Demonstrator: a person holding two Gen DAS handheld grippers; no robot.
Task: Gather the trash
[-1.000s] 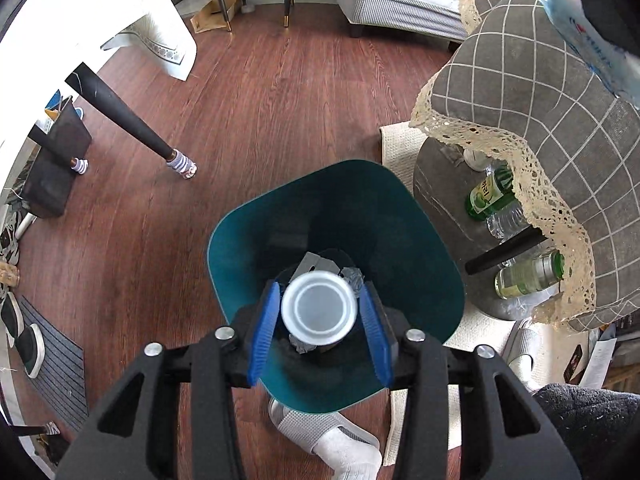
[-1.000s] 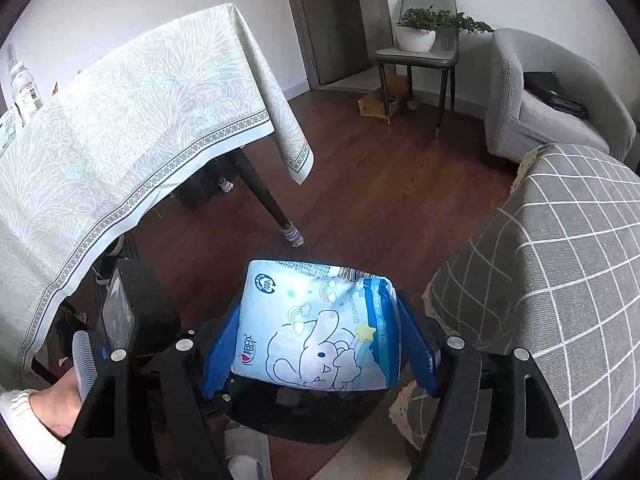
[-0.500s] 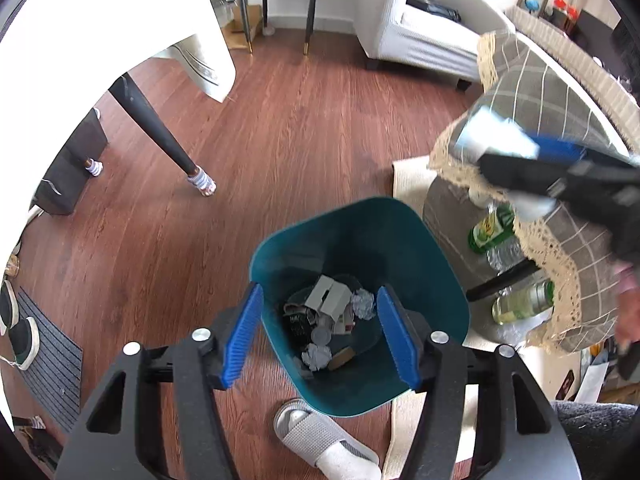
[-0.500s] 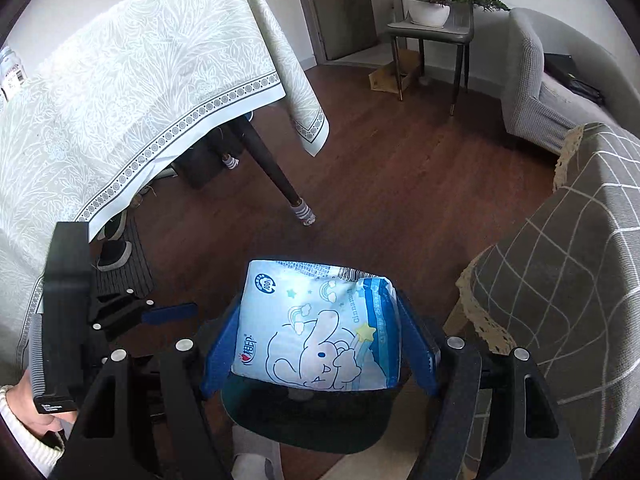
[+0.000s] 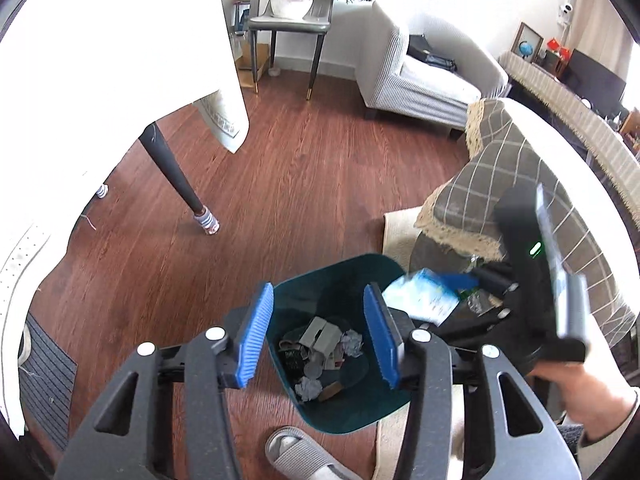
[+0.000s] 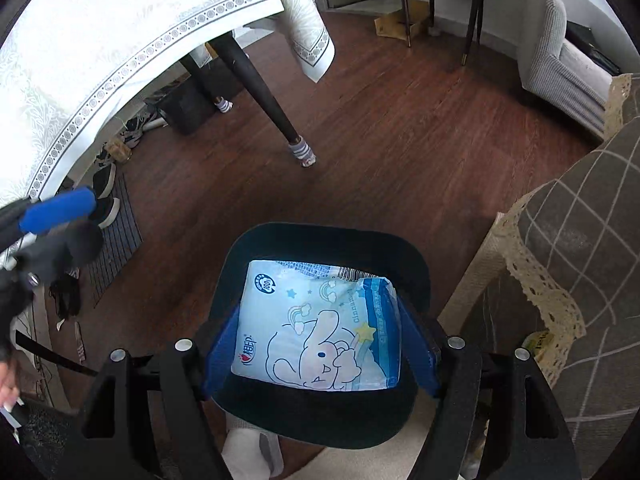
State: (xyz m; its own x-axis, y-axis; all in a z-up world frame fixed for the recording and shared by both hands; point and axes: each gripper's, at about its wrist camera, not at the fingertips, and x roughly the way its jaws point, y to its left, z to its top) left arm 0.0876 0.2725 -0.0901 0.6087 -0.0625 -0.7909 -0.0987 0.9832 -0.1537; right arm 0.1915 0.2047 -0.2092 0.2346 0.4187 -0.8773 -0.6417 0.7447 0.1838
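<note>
Right gripper (image 6: 320, 344): we hold the blue tissue pack (image 6: 320, 332) clamped directly over the teal bin (image 5: 320, 284) for dropping; left gripper (image 5: 318, 340), empty, jaws just closing, clears the way above.

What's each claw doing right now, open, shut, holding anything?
Left claw: open, empty, jaws just been closing, above the dark teal plastic trash bin.
Right claw: shut on the light blue cartoon-rabbit tissue pack, over the bin.

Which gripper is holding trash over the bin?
The right gripper: its blue pads clamp a pale blue tissue pack above the teal bin. The left gripper has nothing between its pads.
</note>
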